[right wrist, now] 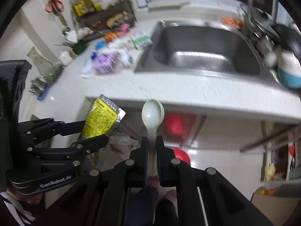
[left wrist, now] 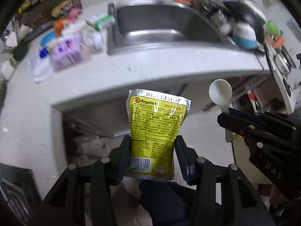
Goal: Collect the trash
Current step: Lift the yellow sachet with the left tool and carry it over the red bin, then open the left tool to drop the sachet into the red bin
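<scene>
My left gripper is shut on a yellow foil packet with a barcode, held upright below the counter's front edge. The packet also shows in the right wrist view, in the left gripper. My right gripper is shut on the handle of a white plastic spoon, bowl pointing up. In the left wrist view the spoon and the right gripper are at the right, beside the packet.
A white counter holds a steel sink, a purple packet, white wrappers and small bottles at the left, and dishes with a blue bowl at the right. A red object sits under the counter.
</scene>
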